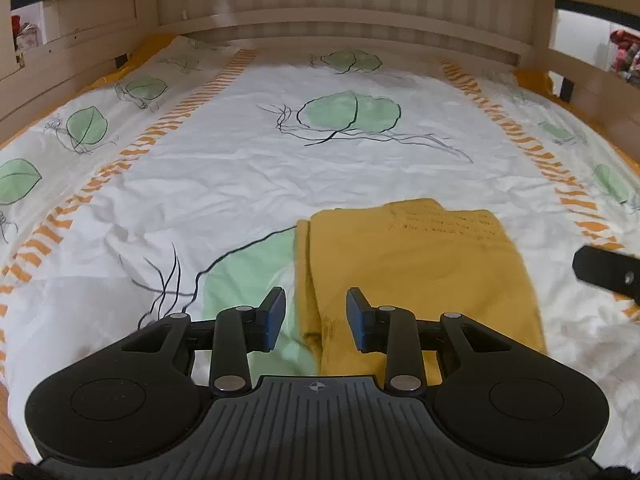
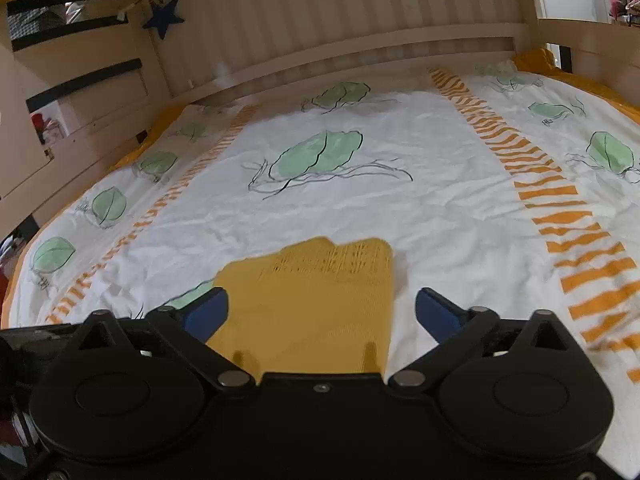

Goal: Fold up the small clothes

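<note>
A: Since both claws sit above the cloth with nothing pinched, I'd log this as the gap right after a fold. Agree?

B: Yes, my read too. The mustard-yellow knitted garment [image 1: 416, 264] lies flat on the white duvet cover with green leaf prints and orange stripes [image 1: 248, 168], folded into a rough rectangle, doubled edge along its left side, openwork knit band at the far end.

A: Claws?

B: The left gripper [image 1: 316, 320] has its blue pads set narrow, a modest gap, nothing between them; the garment's left edge lies on the bed beneath that gap. The right gripper [image 2: 322, 312] is spread wide and empty, with the garment lying below, between its fingers. Its finger tip shows at the right border of the left wrist view.

A: Next move?

B: A judgement only: either another fold across the length, which calls for pinching the near corners and carrying them to the knit band, or setting it aside. Can't tell if it counts as finished.

A: Any text, brand, label?

B: None readable. No tag visible on the garment. Only a small crosshair mark on the left gripper's body. A dark blue star ornament [image 2: 163, 18] hangs on the pale wooden bed frame [image 2: 360, 52]; no writing on it.
</note>
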